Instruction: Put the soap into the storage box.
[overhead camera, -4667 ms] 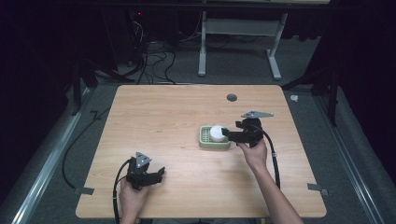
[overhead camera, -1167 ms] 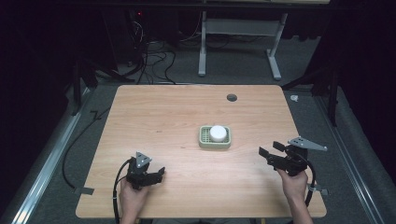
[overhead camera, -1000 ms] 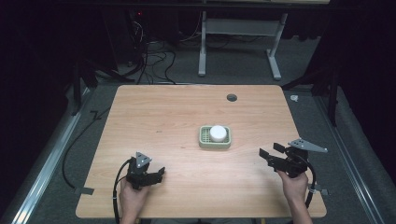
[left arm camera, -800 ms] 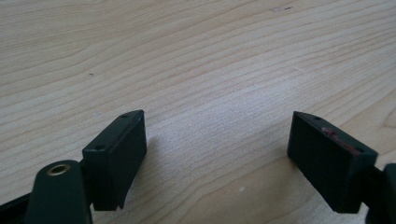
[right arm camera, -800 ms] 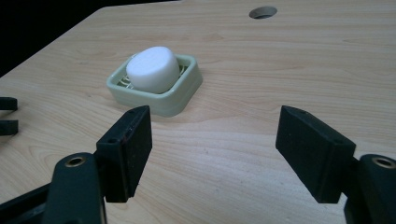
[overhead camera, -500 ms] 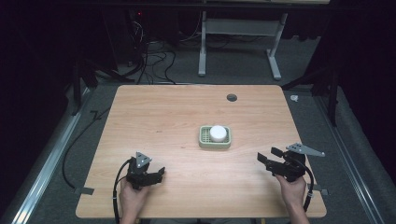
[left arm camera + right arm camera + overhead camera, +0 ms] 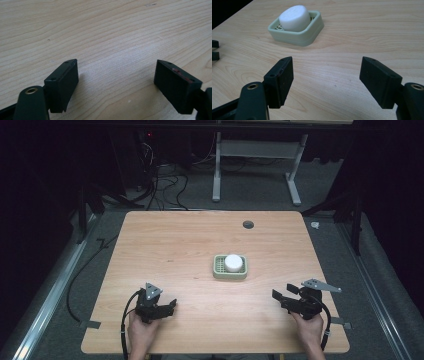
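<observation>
Now both grippers rest at the near edge of the table [image 7: 165, 245], jaws spread and holding nothing. Left gripper [image 7: 167, 308] sits near-left, as it did throughout; its own view shows bare wood between the open jaws. Right gripper [image 7: 278, 298] sits near-right, jaws wide apart, pointing toward the dish.

Change: a few seconds ago the right gripper was at the dish [image 7: 230, 267], closed around or just beside the white puck [image 7: 233, 262]. Since then it has drawn back to the near-right corner, well apart from the dish, and over the last second it has only settled slightly nearer the edge. Puck stays seated inside the dish, upright, at table centre-right.

Judgement: placement looks finished; the puck is released in the dish and the hand has retreated to a rest pose. Nothing further seems pending.

Count: two grippers, one green dish, one white puck, one table. Farther off, one dark grommet hole [image 7: 248, 224] near the far edge; beyond the table, a desk frame [image 7: 255, 165] and loose cables on the floor.
</observation>
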`<state>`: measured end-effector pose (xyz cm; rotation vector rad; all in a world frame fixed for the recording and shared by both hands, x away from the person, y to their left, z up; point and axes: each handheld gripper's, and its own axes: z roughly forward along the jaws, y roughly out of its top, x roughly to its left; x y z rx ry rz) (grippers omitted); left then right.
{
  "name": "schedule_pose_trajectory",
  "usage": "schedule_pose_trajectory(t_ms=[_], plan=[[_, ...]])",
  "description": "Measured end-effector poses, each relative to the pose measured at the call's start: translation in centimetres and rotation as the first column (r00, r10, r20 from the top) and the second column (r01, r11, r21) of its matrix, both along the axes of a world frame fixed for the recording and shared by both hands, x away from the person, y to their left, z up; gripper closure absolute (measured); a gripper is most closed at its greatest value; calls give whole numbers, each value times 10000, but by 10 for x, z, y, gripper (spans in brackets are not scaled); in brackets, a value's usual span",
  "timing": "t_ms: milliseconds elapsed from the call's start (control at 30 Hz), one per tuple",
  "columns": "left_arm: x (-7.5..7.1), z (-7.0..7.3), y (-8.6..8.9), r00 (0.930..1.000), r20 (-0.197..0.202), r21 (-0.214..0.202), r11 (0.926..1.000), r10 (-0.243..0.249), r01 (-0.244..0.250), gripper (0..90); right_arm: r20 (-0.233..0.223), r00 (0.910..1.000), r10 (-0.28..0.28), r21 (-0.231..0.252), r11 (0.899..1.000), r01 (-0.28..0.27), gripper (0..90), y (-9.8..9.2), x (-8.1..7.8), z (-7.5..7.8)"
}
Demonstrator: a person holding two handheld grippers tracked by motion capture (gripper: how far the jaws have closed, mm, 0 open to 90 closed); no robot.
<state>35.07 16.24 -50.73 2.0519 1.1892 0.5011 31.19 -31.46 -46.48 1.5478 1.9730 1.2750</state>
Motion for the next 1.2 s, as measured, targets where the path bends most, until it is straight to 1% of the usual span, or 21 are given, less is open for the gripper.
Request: schedule_pose_trajectory(t_ms=[100, 467, 700, 833, 867, 1200], plan=[[0, 0, 0, 10000, 0, -2, 10000, -1, 1, 201, -82, 10000, -22, 17, 10000, 22, 282, 2, 0, -2], [0, 0, 0, 10000, -2, 0, 10000, -2, 2, 201, -207, 9997, 132, -158, 9998, -135, 283, 12, 4, -11], [0, 0, 0, 10000, -3, 0, 10000, -3, 3, 201, -288, 9994, 214, -307, 9993, -223, 283, 18, 7, -14], [0, 0, 0, 10000, -1, -2, 10000, -3, 3, 201, -318, 9990, 299, -515, 9982, -316, 283, 21, 10, -15], [0, 0, 0, 10000, -2, -2, 10000, -1, 1, 200, -378, 9989, 283, -497, 9983, -302, 283, 21, 10, -16], [0, 0, 0, 10000, 1, 1, 10000, -2, 2, 200, -406, 9987, 310, -740, 9967, -339, 283, 27, 16, -20]])
